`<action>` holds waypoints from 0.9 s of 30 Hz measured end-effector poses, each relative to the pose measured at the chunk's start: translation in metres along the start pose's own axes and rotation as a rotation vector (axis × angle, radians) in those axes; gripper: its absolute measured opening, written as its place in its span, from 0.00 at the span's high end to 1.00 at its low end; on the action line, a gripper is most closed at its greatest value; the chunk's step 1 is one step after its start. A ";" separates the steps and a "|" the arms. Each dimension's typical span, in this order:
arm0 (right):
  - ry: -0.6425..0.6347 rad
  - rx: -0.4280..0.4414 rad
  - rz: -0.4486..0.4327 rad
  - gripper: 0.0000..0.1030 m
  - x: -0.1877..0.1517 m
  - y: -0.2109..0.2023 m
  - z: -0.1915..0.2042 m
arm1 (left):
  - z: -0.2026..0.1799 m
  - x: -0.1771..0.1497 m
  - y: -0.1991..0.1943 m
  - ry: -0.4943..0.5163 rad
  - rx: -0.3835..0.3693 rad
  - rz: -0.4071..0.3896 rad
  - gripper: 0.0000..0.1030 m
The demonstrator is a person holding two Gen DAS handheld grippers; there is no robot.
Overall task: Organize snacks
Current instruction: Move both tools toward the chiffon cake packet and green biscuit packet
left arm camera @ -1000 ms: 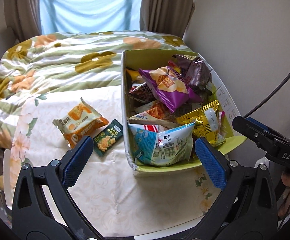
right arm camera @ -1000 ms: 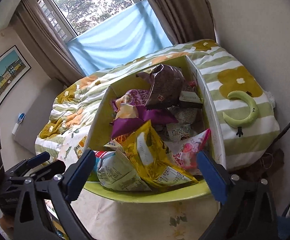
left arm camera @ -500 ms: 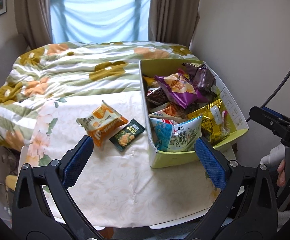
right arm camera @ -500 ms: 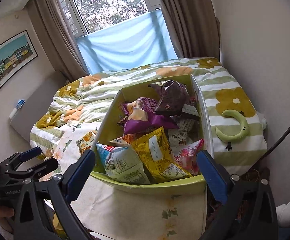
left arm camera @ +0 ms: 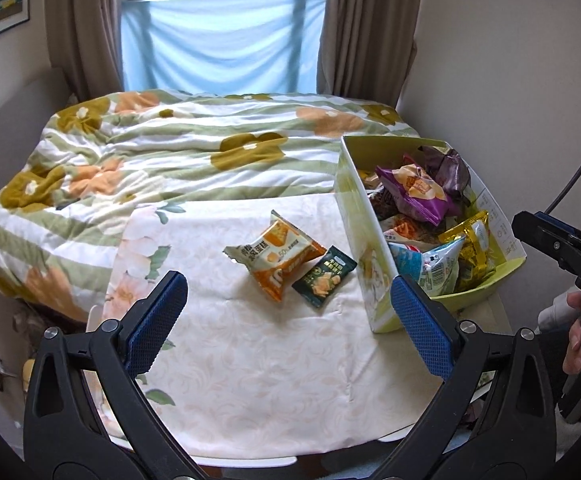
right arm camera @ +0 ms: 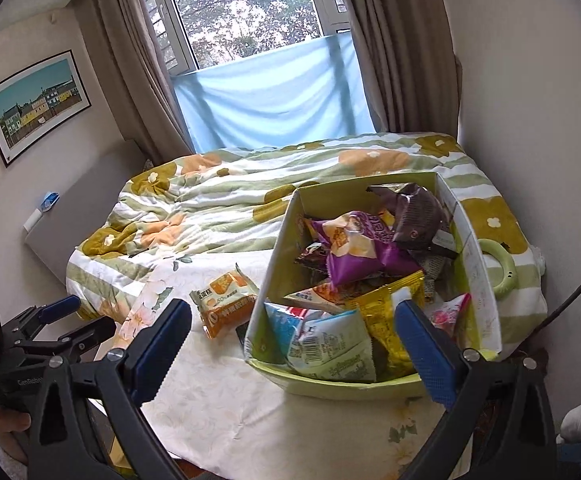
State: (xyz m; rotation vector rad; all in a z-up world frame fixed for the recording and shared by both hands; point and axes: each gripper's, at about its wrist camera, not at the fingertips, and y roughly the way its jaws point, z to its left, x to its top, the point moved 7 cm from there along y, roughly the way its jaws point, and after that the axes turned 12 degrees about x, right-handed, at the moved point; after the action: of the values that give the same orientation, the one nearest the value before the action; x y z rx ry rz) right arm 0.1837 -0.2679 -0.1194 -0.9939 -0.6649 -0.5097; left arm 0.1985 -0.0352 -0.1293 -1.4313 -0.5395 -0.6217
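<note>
The left gripper hangs with jaws spread wide and nothing between them, above the cloth-covered table. Just ahead of it, left of the box, lie two loose snacks: an orange pack and a dark green pack, the green one touching the orange one's right edge and nearer the box. The right gripper is also wide open and holds nothing; it hovers at the box's near end, over the blue-white bag and yellow bag piled inside. The purple bag and brown bag sit deeper in the box.
</note>
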 end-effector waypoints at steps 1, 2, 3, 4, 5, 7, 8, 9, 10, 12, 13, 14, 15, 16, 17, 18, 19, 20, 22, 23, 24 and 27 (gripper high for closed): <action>0.004 -0.006 -0.003 0.02 -0.001 0.005 0.008 | 0.008 0.002 0.004 0.013 -0.004 0.003 0.02; 0.010 -0.014 -0.007 0.02 -0.001 0.011 0.016 | 0.016 0.005 0.008 0.026 -0.008 0.006 0.02; 0.017 -0.025 -0.008 0.02 -0.002 0.017 0.024 | 0.024 0.008 0.012 0.038 -0.016 0.010 0.02; 0.024 -0.037 -0.007 0.02 -0.002 0.023 0.032 | 0.031 0.011 0.016 0.052 -0.031 0.013 0.02; 0.031 -0.050 -0.007 0.02 -0.003 0.029 0.039 | 0.038 0.014 0.021 0.066 -0.043 0.017 0.02; 0.044 -0.087 -0.011 0.02 -0.006 0.041 0.051 | 0.049 0.021 0.034 0.096 -0.068 0.027 0.02; 0.049 -0.110 -0.013 0.02 -0.007 0.047 0.057 | 0.054 0.024 0.041 0.112 -0.083 0.034 0.02; 0.058 -0.130 -0.015 0.02 -0.009 0.053 0.061 | 0.057 0.027 0.048 0.129 -0.097 0.041 0.02; 0.073 -0.148 -0.016 0.02 -0.011 0.059 0.065 | 0.060 0.029 0.055 0.147 -0.113 0.047 0.02; 0.116 -0.178 -0.025 0.02 -0.017 0.070 0.070 | 0.064 0.033 0.070 0.190 -0.138 0.059 0.02; 0.145 -0.192 -0.031 0.02 -0.020 0.076 0.072 | 0.066 0.035 0.078 0.211 -0.141 0.060 0.02; 0.174 -0.204 -0.037 0.02 -0.025 0.082 0.073 | 0.067 0.036 0.088 0.233 -0.143 0.063 0.02; 0.201 -0.217 -0.042 0.02 -0.030 0.088 0.075 | 0.068 0.037 0.097 0.252 -0.152 0.071 0.02; 0.221 -0.231 -0.042 0.02 -0.035 0.094 0.076 | 0.068 0.038 0.106 0.268 -0.164 0.082 0.02; 0.237 -0.250 -0.035 0.02 -0.041 0.100 0.076 | 0.067 0.038 0.116 0.281 -0.178 0.090 0.02; 0.254 -0.273 -0.030 0.02 -0.047 0.107 0.077 | 0.065 0.039 0.125 0.293 -0.192 0.099 0.02; 0.267 -0.292 -0.027 0.02 -0.054 0.114 0.077 | 0.063 0.039 0.133 0.307 -0.206 0.108 0.02; 0.280 -0.315 -0.026 0.02 -0.060 0.120 0.076 | 0.059 0.039 0.142 0.323 -0.216 0.116 0.02; 0.310 -0.363 -0.022 0.02 -0.073 0.132 0.073 | 0.049 0.035 0.158 0.358 -0.234 0.132 0.02; 0.324 -0.378 -0.024 0.02 -0.079 0.138 0.071 | 0.042 0.033 0.166 0.378 -0.242 0.137 0.02; 0.336 -0.394 -0.023 0.02 -0.084 0.144 0.068 | 0.036 0.030 0.174 0.396 -0.249 0.143 0.02; 0.365 -0.451 -0.018 0.02 -0.100 0.165 0.059 | 0.015 0.020 0.196 0.450 -0.277 0.167 0.02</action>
State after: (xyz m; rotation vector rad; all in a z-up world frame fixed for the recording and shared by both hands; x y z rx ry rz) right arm 0.2072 -0.1310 -0.2657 -1.2743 -0.2318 -0.8567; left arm 0.3470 -0.0145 -0.2582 -1.5133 0.0224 -0.8769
